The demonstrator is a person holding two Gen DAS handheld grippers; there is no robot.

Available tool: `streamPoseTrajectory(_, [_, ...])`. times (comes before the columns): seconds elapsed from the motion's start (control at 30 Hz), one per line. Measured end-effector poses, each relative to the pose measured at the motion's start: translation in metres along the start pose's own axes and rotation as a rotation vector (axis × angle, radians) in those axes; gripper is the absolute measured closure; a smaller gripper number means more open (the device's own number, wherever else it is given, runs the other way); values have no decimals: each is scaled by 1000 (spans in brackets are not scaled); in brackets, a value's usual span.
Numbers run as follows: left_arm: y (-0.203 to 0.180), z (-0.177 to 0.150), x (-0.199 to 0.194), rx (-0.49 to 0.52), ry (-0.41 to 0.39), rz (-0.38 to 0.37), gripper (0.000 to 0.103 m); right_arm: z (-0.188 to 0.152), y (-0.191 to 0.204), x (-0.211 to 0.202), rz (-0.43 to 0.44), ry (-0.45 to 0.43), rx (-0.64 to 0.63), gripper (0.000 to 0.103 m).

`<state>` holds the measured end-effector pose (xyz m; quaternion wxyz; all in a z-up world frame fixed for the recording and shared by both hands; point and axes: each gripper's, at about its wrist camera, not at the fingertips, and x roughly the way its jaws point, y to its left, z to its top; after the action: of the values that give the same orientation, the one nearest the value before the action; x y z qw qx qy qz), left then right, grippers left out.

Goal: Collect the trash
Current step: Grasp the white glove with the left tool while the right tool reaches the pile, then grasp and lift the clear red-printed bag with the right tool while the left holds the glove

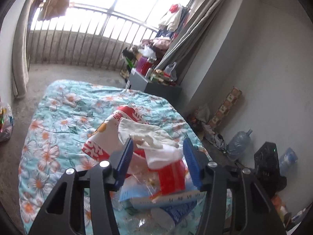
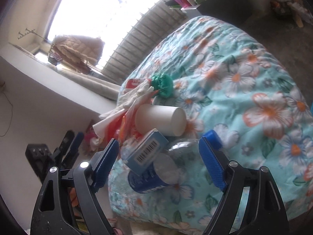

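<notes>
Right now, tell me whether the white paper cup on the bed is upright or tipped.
Tipped. The white paper cup lies on its side on the floral quilt, against the trash pile.

white paper cup point(image 2: 161, 119): 1 | blue box point(image 2: 147, 152): 1 | green crumpled bag point(image 2: 162, 84): 1 | water jugs point(image 1: 239, 144): 2

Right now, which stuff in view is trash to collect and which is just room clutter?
Trash pile on the bed:
white paper cup
blue barcode box
clear plastic bottle
green crumpled bag
red-and-white wrappers
white glove

Just lying about:
floral quilt
water jug
hanging jacket
</notes>
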<state>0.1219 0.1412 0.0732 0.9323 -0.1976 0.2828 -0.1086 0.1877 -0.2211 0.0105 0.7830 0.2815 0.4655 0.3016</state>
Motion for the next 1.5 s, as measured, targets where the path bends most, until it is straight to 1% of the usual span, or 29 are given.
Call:
streamPoseTrajectory(0.07, [11,16,19,-63,76,-38,57,3,3,7,16,17,4,27])
streamPoseTrajectory(0.13, [18,24,33,-106,137,-49,61,6,5,12,24,25,7,28])
streamPoseTrajectory(0.2, [24,31,48,-143,189,-83,64,9,6,15,31,27,10,28])
streamPoseTrajectory(0.27, [29,33,60,-182,235,-99,69,12,6,16,37,27,13,28])
streamPoseTrajectory(0.33, [30,31,67,-204,258,-109,70,15,6,17,41,26,15,28])
streamPoseTrajectory(0.4, [32,28,72,-222,277,-112,75,18,6,19,44,28,16,29])
streamPoseTrajectory(0.47, [33,26,77,-233,291,-108,85,20,6,21,48,30,19,30])
streamPoseTrajectory(0.53, [35,25,80,-246,294,-104,90,21,6,22,55,35,22,31])
streamPoseTrajectory(0.6, [36,26,78,-247,285,-100,93,21,5,24,64,41,25,33])
streamPoseTrajectory(0.63, [36,27,78,-242,278,-97,97,22,6,25,65,42,26,35])
streamPoseTrajectory(0.8, [29,32,70,-204,223,-88,99,22,11,28,77,46,21,40])
streamPoseTrajectory(0.9, [22,37,61,-166,171,-85,99,22,16,26,83,44,8,43])
streamPoseTrajectory(1.07, [11,46,44,-122,72,-102,99,23,26,22,103,39,-8,49])
streamPoseTrajectory(1.27, [5,55,25,-88,-34,-115,99,28,41,25,169,48,-11,52])
streamPoseTrajectory(1.37, [5,56,20,-88,-54,-117,99,31,45,33,196,64,6,56])
streamPoseTrajectory(1.5, [9,54,20,-99,-56,-108,99,36,43,48,215,87,59,63])
